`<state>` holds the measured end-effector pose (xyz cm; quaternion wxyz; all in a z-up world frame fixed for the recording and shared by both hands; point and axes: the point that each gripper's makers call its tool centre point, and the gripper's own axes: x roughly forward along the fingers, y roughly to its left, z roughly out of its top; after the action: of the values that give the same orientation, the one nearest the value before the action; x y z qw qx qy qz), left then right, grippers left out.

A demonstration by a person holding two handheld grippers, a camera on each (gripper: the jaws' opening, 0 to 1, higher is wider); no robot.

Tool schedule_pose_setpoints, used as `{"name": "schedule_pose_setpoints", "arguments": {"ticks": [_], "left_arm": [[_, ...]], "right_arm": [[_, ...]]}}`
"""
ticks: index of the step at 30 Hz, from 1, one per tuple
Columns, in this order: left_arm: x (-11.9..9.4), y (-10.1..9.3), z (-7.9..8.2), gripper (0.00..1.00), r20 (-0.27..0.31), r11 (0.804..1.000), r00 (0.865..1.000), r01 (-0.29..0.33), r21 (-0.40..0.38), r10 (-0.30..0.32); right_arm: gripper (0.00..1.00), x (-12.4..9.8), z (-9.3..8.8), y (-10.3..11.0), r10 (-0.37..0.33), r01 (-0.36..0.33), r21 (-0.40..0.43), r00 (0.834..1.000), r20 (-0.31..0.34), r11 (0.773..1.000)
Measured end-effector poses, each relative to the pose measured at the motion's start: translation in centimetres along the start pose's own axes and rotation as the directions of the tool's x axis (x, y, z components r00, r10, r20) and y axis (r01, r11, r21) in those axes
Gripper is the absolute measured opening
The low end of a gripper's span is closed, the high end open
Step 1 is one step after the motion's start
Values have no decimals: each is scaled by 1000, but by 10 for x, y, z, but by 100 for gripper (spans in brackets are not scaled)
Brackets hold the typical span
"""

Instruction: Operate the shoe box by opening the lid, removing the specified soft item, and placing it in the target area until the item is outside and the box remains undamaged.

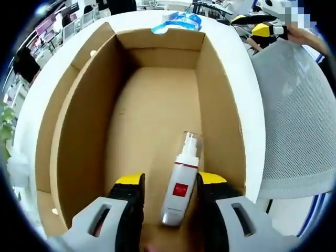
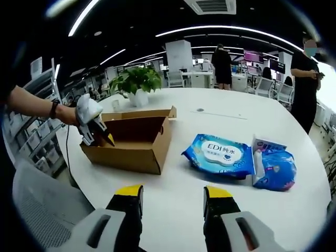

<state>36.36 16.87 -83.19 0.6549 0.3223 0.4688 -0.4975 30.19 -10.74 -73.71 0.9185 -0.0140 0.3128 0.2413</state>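
Left gripper [image 1: 170, 184] sits low inside the open shoe box [image 1: 79, 131], jaws spread with one white pump bottle [image 1: 181, 181] lying flat between them on the box floor; you can't tell if the tips touch it, looks like a gap each side. Bottle has a red label, clear cap pointing to the far end of the box. That's the only item in the box. Right gripper [image 2: 172, 199] hovers over the white table [image 2: 210, 110], jaws spread, nothing between them. From the right gripper view you get one shoe box [image 2: 131, 144] with its lid flipped open at the back, your left gripper [image 2: 93, 126] dipping in from the left side. Two soft packs lie on the table right of the box: one blue wipes pack [image 2: 218, 155], and one smaller blue-and-white pack [image 2: 273, 168] just beside it, touching or nearly. One potted plant [image 2: 137, 84] sits behind the box. Two people stand in the background.
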Motion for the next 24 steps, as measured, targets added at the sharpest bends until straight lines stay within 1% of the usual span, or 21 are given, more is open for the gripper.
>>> {"name": "schedule_pose_setpoints", "arguments": {"ticks": [2, 3, 4, 5, 8, 11, 12, 15, 17, 22, 24], "left_arm": [[5, -3, 2, 26, 10, 999, 1000, -2, 43, 2], [8, -6, 1, 22, 2, 998, 1000, 8, 55, -8], [11, -9, -1, 20, -14, 997, 1000, 11, 78, -10], [12, -7, 0, 20, -11, 996, 1000, -5, 87, 6], [10, -8, 5, 20, 14, 996, 1000, -19, 89, 18], [8, -8, 9, 19, 43, 991, 998, -40, 126, 35], [6, -7, 9, 19, 45, 989, 998, -47, 137, 41], [0, -5, 12, 19, 53, 977, 995, -88, 193, 79], [-4, -2, 15, 19, 63, 971, 993, -108, 213, 97], [-15, 3, 23, 19, 97, 963, 987, -148, 224, 129], [-19, 4, 26, 19, 108, 959, 984, -162, 234, 140]], "right_arm": [[43, 0, -1, 0, 1, -1, -2, 1000, -4, 1000], [43, 0, -1, 0, 2, -2, -1, 1000, -6, 1000], [43, -1, -1, 1, 2, -2, -2, 1000, -6, 1000], [43, -1, -1, 1, 2, -2, -3, 1000, -6, 1000], [43, -2, 0, 1, 2, -2, -5, 1000, -5, 1000], [43, -3, -1, 1, 2, -2, -4, 1000, -5, 1000], [43, -3, -1, 1, 3, -3, -2, 1000, -6, 1000], [43, -2, 0, 1, 12, -13, 16, 1000, 3, 1000], [42, -1, 1, 2, 21, -21, 30, 1000, 7, 999], [42, 3, 1, 6, 40, -40, 33, 999, 3, 999], [42, 5, 3, 8, 61, -61, 53, 998, 12, 997]]}}
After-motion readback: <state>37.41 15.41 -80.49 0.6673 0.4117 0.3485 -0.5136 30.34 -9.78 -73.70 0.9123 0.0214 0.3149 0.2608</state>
